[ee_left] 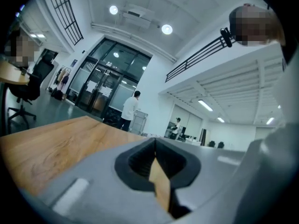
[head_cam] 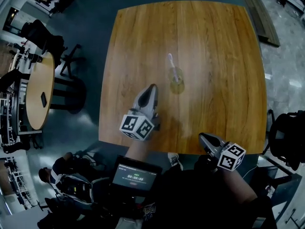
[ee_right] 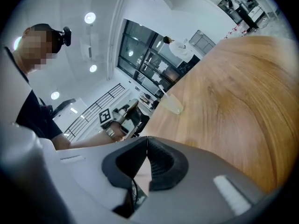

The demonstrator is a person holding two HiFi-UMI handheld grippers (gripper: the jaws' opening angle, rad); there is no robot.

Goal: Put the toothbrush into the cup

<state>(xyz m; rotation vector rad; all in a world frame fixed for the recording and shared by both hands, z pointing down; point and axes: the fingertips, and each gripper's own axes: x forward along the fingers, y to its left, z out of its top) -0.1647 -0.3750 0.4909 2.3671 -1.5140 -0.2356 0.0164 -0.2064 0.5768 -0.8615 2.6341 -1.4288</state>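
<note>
In the head view the clear cup (head_cam: 177, 83) stands upright near the middle of the wooden surface (head_cam: 214, 42), and the toothbrush (head_cam: 172, 65) is already in it, its pale handle leaning toward the upper left above the rim. The left tool (head_cam: 151, 88) lies just left of and below the cup in the frame, close to it but not touching, with its tip pointing toward the top of the picture and its marker cube (head_cam: 137, 126) at the near end. In the left gripper view its dark pads meet at the tip with nothing between them, so this tool is fully closed and empty; past it are only the wood grain and a person in a white top (ee_left: 129, 108) standing by the glass doors. The right tool (head_cam: 202, 136) sits at the lower right, at the near edge of the surface and well apart from the cup. In the right gripper view its jaws are also pressed together and hold nothing, and the cup (ee_right: 172, 105) shows small in the upper middle. A dark screen (head_cam: 135, 177) glows at the bottom of the head view, and a round table (head_cam: 38, 87) stands at the far left
</note>
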